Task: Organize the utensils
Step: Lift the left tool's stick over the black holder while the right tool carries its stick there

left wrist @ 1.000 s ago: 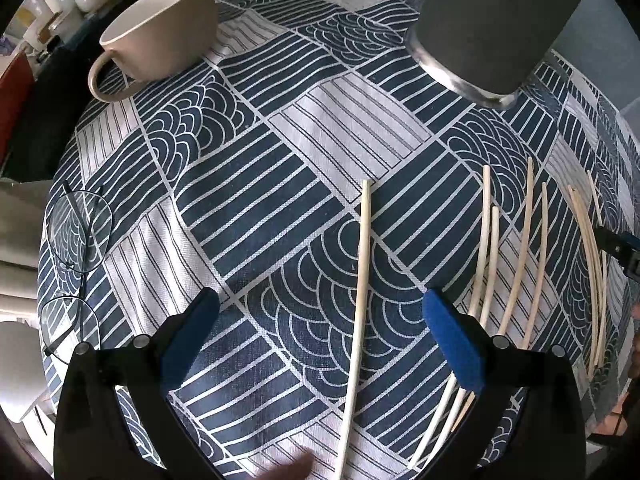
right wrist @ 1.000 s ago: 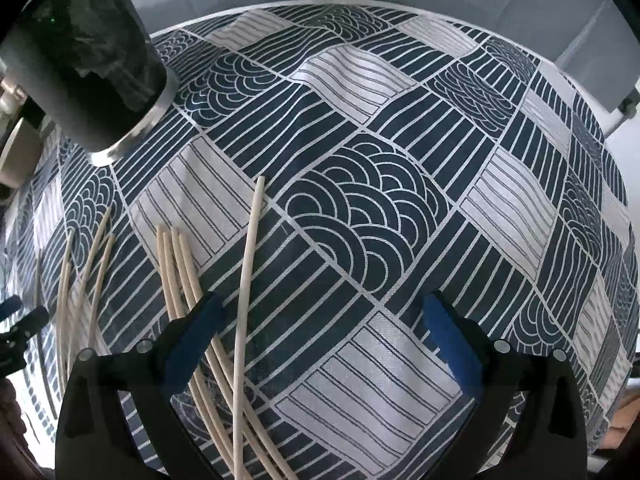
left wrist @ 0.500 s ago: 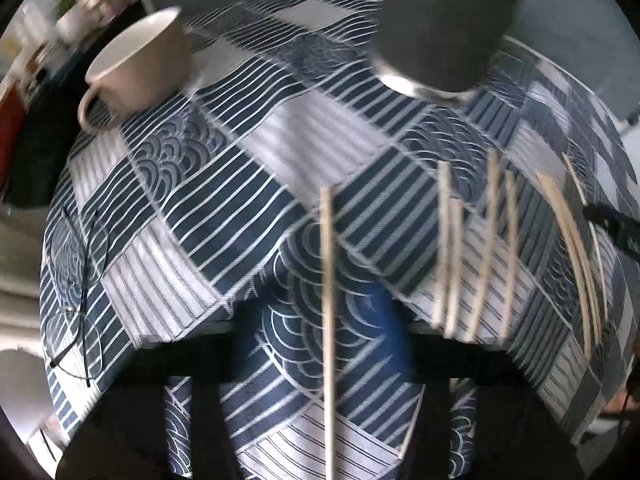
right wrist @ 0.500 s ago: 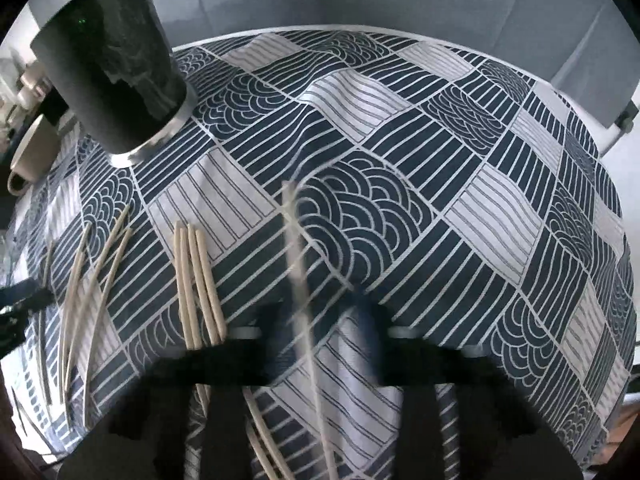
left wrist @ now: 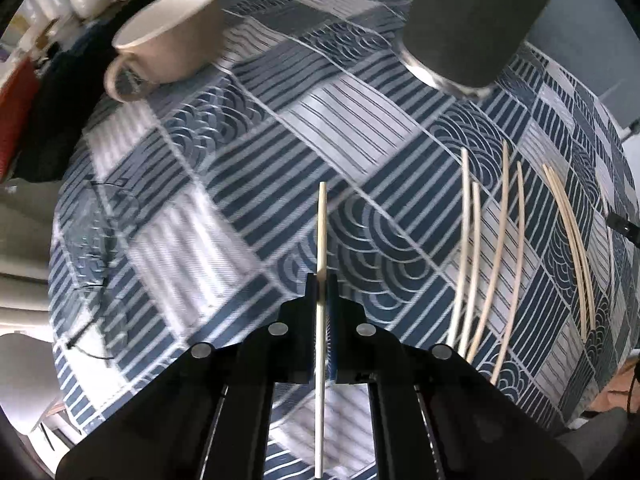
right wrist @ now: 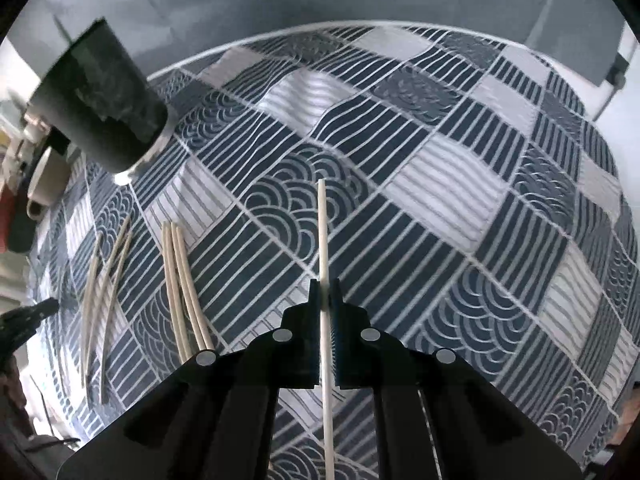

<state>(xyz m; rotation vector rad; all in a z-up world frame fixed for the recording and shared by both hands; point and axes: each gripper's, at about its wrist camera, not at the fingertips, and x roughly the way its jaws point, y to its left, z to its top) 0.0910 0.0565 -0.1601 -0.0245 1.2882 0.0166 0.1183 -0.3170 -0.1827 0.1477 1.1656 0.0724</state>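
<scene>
Two grips: one chopstick in each tool, both pinched about midway along, so neither end droops and the tip leads ahead of the fingers.
Left gripper: jaws together, clamped on a single pale chopstick; its tail runs back under my tool. I judge it is off the cloth, though blur makes that hard to confirm.
Right gripper: jaws together, clamped on its own chopstick, held the same way, tip forward.
Loose sticks, left view: four lie side by side on the tablecloth just right of my left tool, and a tighter bundle lies further right, near the table's edge. Lined up lengthways, easy to pinch one at a time.
Loose sticks, right view: three lie touching one another just left of my right tool.
Glasses: on the cloth at left, near that rim; best kept clear of.
Open room: bare cloth ahead of both tips, nothing in the path.
Holder: the dark cup stands upright at the far side, likely where the sticks go; its mouth is above the frame.
Mug: far left, well apart from the dark cup.
</scene>
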